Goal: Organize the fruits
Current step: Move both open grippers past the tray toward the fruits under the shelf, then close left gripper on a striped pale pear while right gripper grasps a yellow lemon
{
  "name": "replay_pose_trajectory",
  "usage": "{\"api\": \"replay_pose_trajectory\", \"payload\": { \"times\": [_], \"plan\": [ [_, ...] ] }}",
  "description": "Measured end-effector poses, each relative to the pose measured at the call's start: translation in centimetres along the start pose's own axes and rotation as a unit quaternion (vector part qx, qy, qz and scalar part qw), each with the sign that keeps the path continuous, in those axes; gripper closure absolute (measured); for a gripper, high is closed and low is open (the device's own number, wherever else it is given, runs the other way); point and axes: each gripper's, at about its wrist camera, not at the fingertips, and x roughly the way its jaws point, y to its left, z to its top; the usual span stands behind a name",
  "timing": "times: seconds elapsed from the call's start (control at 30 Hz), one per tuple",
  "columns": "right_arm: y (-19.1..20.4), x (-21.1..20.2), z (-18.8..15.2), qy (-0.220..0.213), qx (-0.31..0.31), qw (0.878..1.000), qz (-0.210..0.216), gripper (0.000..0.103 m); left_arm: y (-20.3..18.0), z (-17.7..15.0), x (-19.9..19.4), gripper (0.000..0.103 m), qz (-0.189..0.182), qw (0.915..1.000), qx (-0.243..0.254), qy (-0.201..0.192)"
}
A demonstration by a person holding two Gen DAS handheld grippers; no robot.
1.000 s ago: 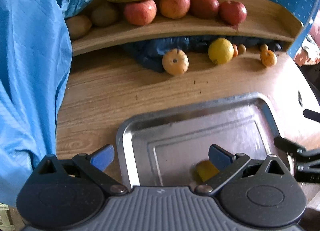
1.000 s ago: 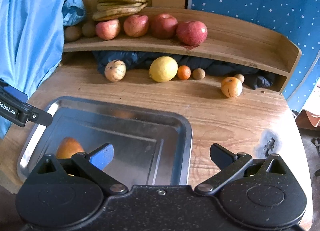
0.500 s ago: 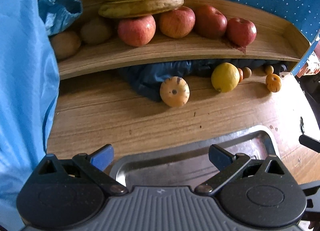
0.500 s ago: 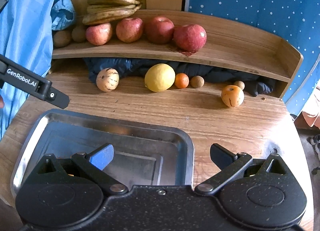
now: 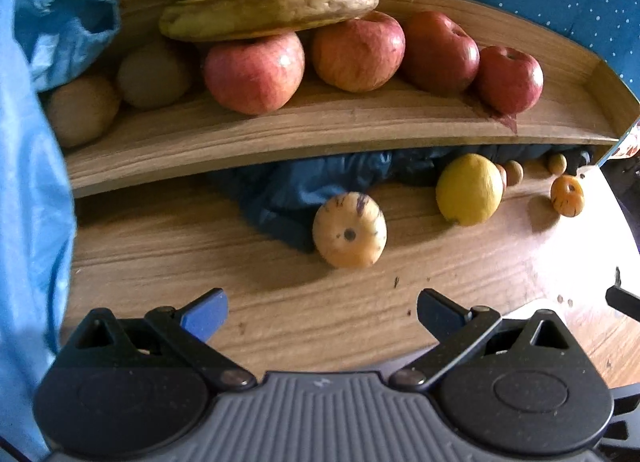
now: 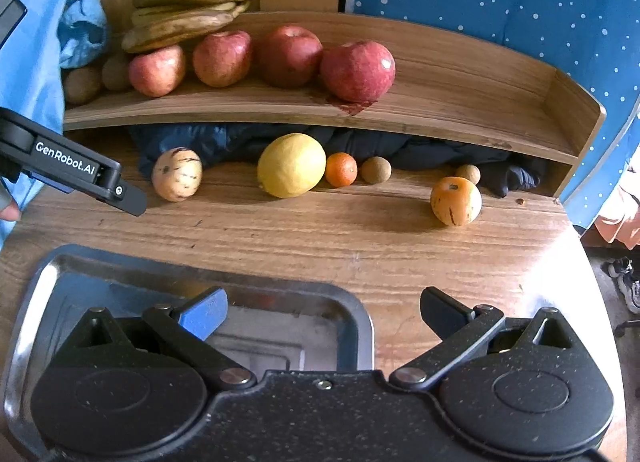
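Observation:
A pale striped round fruit (image 5: 349, 230) lies on the wooden table just ahead of my left gripper (image 5: 322, 312), which is open and holds nothing. That same striped fruit (image 6: 177, 174) shows in the right wrist view with the left gripper's finger (image 6: 100, 177) reaching toward it from the left. Further right lie a yellow lemon (image 6: 291, 165), a small orange (image 6: 341, 169) and an orange striped fruit (image 6: 455, 200). My right gripper (image 6: 323, 312) is open over the steel tray (image 6: 352, 302).
A curved wooden shelf (image 6: 460, 73) at the back carries several red apples (image 6: 357, 70), bananas (image 6: 188, 5) and brown round fruits (image 5: 82, 109). Dark cloth (image 5: 288, 189) is stuffed under it. Blue fabric (image 5: 32, 201) hangs at the left. Two small brown fruits (image 6: 375, 169) lie by the orange.
My left gripper has moved forward off the tray toward the striped fruit, which now looms closer. The right gripper has drifted slightly forward over the tray; the yellow-orange fruit in the tray is out of sight.

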Motion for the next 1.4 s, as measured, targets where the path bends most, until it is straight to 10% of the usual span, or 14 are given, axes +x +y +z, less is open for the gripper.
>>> {"api": "replay_pose_trajectory", "payload": {
  "times": [0.73, 1.4],
  "plan": [
    [3.1, 6.9, 6.0, -0.028, -0.155, 0.988, -0.001, 0.007, 1.1, 2.8, 3.5, 0.002, -0.106, 0.9939, -0.033, 0.002],
    [5.5, 10.5, 7.2, -0.035, -0.243, 0.969, -0.007, 0.032, 1.5, 2.9, 4.9, 0.027, -0.127, 0.9902, -0.056, 0.013]
  ]
}}
